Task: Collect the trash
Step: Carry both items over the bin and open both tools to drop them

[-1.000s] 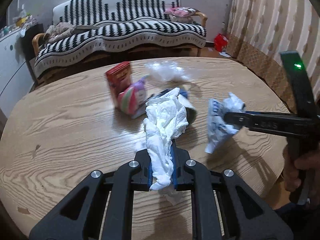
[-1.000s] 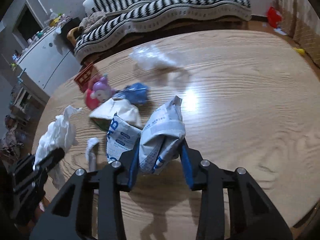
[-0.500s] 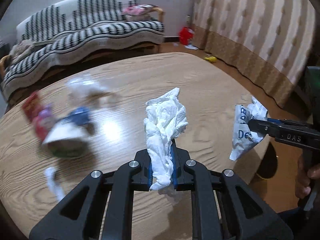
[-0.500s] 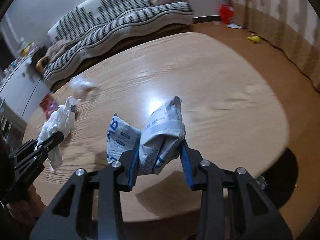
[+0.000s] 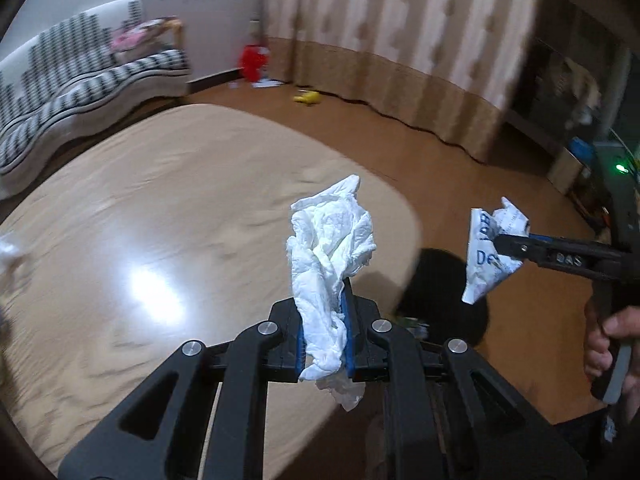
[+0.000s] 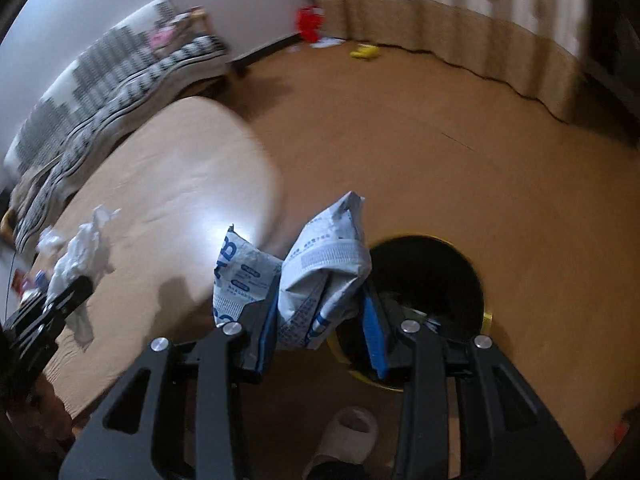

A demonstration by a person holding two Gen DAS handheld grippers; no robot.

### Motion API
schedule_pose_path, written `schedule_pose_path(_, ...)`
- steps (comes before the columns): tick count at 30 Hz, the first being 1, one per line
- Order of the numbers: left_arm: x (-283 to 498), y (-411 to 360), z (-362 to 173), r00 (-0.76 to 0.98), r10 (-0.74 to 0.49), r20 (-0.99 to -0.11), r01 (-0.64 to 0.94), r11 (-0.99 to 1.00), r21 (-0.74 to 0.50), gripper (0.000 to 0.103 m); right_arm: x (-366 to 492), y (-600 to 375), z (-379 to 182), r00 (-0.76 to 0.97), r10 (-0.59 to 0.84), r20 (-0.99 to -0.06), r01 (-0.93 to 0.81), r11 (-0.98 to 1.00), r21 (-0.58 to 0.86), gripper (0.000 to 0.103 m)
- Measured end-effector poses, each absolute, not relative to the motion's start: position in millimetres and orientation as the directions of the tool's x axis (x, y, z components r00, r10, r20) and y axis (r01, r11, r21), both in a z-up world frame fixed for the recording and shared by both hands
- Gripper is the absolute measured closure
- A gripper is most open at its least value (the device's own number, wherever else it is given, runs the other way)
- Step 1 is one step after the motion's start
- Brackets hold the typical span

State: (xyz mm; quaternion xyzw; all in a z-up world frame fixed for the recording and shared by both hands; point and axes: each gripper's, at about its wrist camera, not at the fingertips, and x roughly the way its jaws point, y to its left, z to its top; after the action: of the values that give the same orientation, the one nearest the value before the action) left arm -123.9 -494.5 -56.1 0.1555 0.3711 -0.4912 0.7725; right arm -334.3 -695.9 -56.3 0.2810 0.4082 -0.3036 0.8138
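My left gripper [image 5: 325, 332] is shut on a crumpled white tissue [image 5: 330, 248] and holds it above the right end of the wooden table [image 5: 160, 216]. My right gripper [image 6: 322, 320] is shut on a crumpled white and blue wrapper [image 6: 320, 268] and holds it off the table edge, just left of a black trash bin with a gold rim [image 6: 436, 276] on the floor. In the left wrist view the right gripper [image 5: 500, 240] with its wrapper [image 5: 486, 256] is at the right, and the bin [image 5: 440, 280] shows dark beyond the table edge.
A striped sofa [image 5: 80, 80] stands behind the table. A curtain [image 5: 400, 40] runs along the far wall. A red object [image 6: 308, 20] and a yellow object [image 6: 366, 52] lie on the floor. A slipper [image 6: 348, 440] lies near the bin. More trash [image 6: 28, 280] lies at the table's far left.
Both grippers have swung right, away from the trash pile, to the table's right end. The bin has come into view below the right gripper. Both still hold their items.
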Motion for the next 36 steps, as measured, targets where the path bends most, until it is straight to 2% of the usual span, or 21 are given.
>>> schedule_pose_path(9, -183, -571, -87, 0.098, -0.658, -0.747, 0.934, 0.320, -0.160, 0.090, -394, -754, -97, 0.388, -0.249, -0.887, 0.828, 0.518, 0.216, 0.066)
schedule_pose_path(19, -204, -611, -111, 0.021, -0.650, -0.759, 0.941, 0.270, -0.205, 0.090, -381, -758, -102, 0.359, -0.250, -0.899, 0.843, 0.500, 0.198, 0.064)
schedule_pose_path(20, -204, -614, -113, 0.018, -0.649, -0.760, 0.941, 0.269, -0.207, 0.090, -381, -759, -103, 0.353, -0.254, -0.900, 0.847, 0.496, 0.192, 0.060)
schedule_pose_path(21, -205, -616, -114, 0.014, -0.649, -0.761, 0.940, 0.268, -0.210, 0.090, -381, -761, -103, 0.350, -0.256, -0.901, 0.849, 0.493, 0.190, 0.046)
schedule_pose_path(23, -206, -620, -116, 0.009, -0.648, -0.762, 0.940, 0.266, -0.215, 0.090, -382, -759, -101, 0.350, -0.271, -0.897, 0.859, 0.475, 0.191, 0.031)
schedule_pose_path(36, -221, -655, -151, -0.069, -0.614, -0.787, 0.932, 0.242, -0.271, 0.090, -411, -768, -93, 0.345, -0.336, -0.876, 0.901, 0.380, 0.209, 0.027)
